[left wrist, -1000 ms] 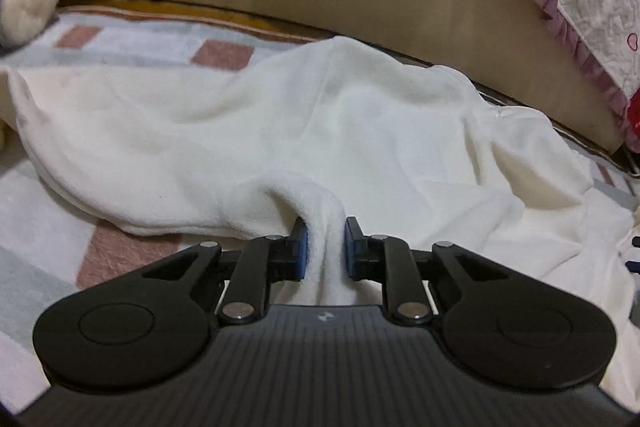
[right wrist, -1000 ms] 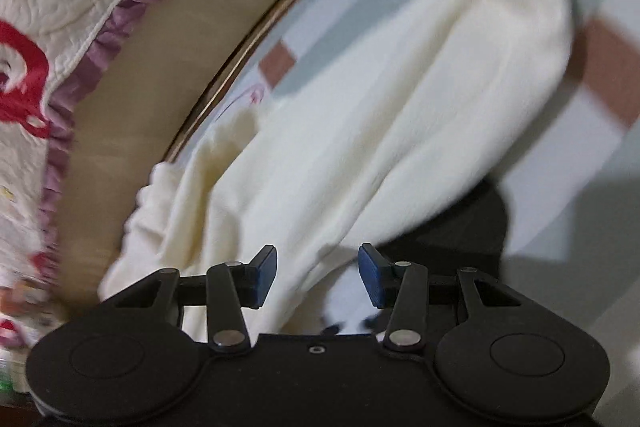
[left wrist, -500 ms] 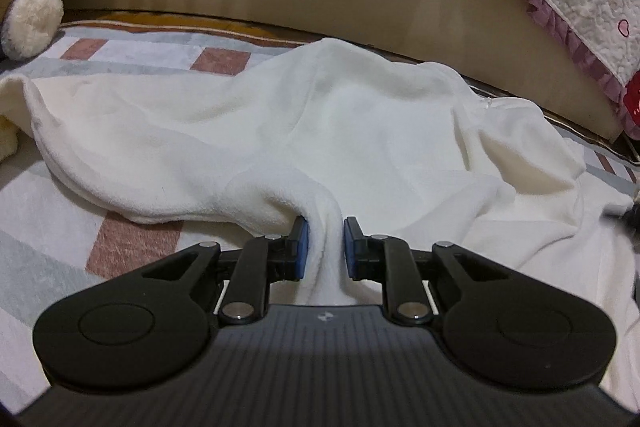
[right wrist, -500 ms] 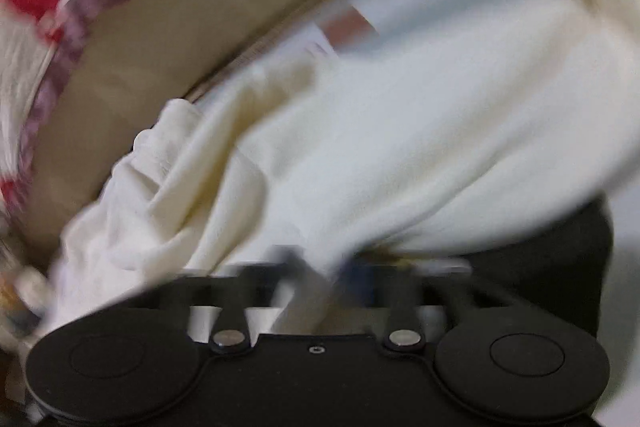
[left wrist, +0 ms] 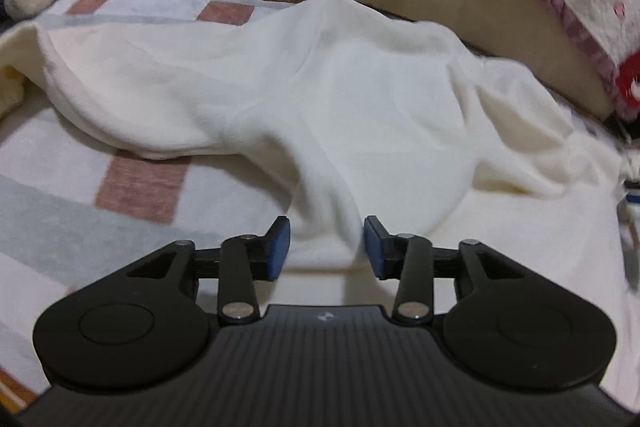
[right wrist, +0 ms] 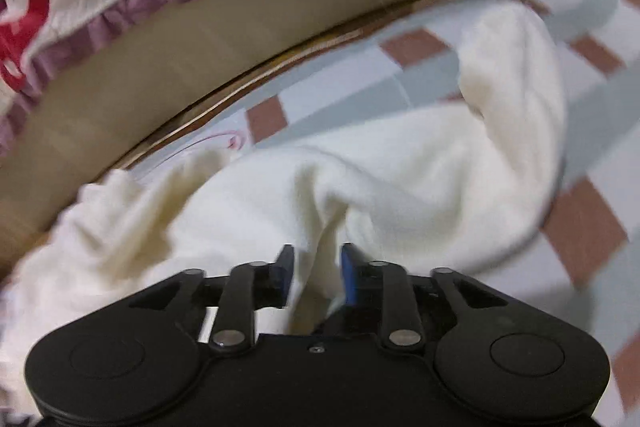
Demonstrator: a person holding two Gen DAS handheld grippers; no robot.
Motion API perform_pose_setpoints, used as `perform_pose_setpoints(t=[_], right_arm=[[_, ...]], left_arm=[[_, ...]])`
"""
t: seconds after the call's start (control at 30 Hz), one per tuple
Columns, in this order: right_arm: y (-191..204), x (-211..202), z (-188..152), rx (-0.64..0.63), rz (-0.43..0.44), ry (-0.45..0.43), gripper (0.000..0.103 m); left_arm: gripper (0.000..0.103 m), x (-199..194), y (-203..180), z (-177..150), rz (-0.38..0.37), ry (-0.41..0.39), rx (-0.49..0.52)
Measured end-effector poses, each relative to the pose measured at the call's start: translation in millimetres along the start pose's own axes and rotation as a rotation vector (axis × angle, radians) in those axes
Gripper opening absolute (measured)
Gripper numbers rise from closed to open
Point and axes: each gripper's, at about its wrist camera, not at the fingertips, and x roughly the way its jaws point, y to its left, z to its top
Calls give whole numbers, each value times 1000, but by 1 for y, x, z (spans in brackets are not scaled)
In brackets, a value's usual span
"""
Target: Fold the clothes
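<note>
Two grippers are seen over one cream garment spread on a checked blanket. The left gripper is opening, a cloth ridge lying loose between its blue pads. The right gripper is opening too, a fold bunched between its fingers.

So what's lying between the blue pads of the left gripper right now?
In the left wrist view, a ridge of the white garment runs up between the left gripper's opening jaws, with the pads clear of it. Nothing else lies there.
</note>
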Motion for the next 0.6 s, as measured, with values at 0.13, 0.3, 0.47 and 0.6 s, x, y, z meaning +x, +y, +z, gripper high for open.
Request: perform_pose_setpoints(t=[0.13,0.3,0.47,0.6], right_arm=[[20,-25,-17,-218,48,252,48],[31,-50,-74,-446,30,510,47],[51,-78,-118,-595,64,504,47],[63,-80,-139,-667,68,502,47]], left_arm=[[45,-22,2,-7,39,43,79],[47,-34,1,-23,45,86,97],[47,-41,-10,-33,29,83,98],[47,-41,-18,-38,9,97,111]])
